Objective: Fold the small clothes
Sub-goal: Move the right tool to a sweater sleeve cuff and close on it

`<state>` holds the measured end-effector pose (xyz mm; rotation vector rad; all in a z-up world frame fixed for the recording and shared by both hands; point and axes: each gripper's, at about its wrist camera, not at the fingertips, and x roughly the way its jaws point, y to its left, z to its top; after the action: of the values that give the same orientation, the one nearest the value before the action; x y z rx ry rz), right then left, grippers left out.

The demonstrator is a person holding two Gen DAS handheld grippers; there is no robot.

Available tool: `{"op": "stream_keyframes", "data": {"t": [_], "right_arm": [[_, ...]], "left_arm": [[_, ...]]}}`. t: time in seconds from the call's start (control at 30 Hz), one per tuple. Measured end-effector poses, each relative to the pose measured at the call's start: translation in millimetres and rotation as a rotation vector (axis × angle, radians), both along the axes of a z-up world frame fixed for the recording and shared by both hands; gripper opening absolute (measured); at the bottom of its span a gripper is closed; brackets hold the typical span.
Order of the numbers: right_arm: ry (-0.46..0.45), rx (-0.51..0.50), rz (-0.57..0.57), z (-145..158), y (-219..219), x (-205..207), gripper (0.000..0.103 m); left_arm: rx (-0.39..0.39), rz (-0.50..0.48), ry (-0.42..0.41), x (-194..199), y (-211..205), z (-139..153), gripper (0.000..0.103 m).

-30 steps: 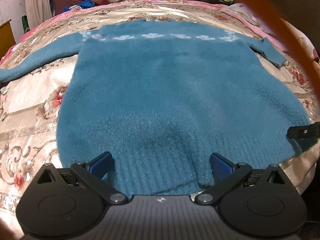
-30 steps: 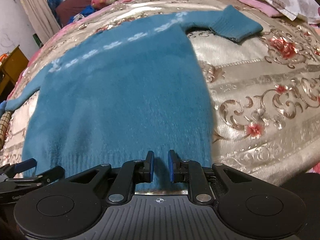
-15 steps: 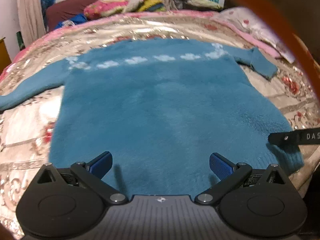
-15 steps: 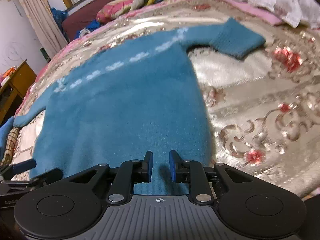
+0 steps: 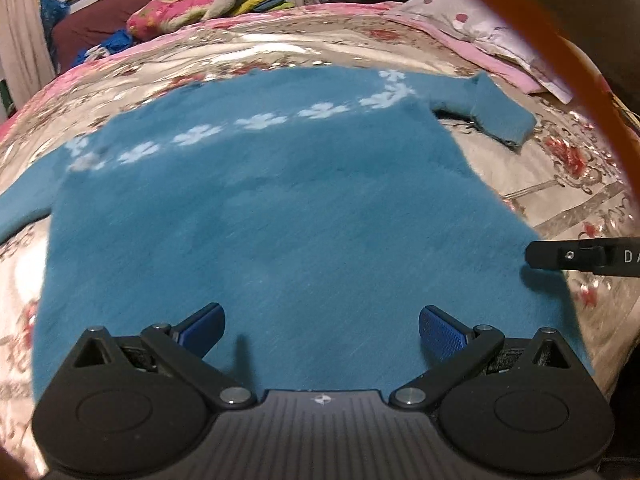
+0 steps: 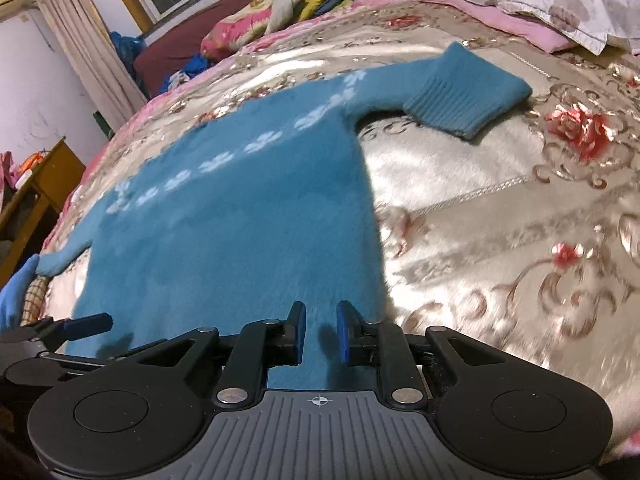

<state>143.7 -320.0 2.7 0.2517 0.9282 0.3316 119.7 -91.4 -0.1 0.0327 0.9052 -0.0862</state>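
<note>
Bed with shiny beige floral-patterned bedspread (image 6: 500,220) fills both views. Fuzzy teal knitted sweater with a row of white flower motifs (image 5: 280,220) lies flat on it, sleeves spread to either side; ribbed cuff of one sleeve (image 6: 464,100) bent back on the bedspread. White floral pillow (image 6: 560,0) at the far corner. Left tongs (image 5: 320,328) over the sweater's lower body: blue pads wide apart, nothing between them. Right tongs (image 6: 320,332) above the sweater's hem region: pads nearly together, narrow gap; no fabric visibly pinched.
</note>
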Motion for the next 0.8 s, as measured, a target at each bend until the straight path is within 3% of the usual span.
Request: {"op": "stream_keyframes", "data": {"t": [0.3,0.63,0.8], "right_arm": [[-0.012,0.016,0.013,3.9,-14.0,2.7,0.018],[-0.141,-0.131,-0.063,7.8,-47.4,39.5,0.022],[-0.212,-0.278,-0.036,0.8,-55.7,70.1,0.022]], "left_arm": [[0.036,-0.048,0.051,6.2,-18.5,-22.0,0.103],[0.011,-0.103,0.008,33.6,-48.4,-6.7,0.103],[-0.032,-0.116,0.003,55.5,-62.7,-4.3,0.103]]}}
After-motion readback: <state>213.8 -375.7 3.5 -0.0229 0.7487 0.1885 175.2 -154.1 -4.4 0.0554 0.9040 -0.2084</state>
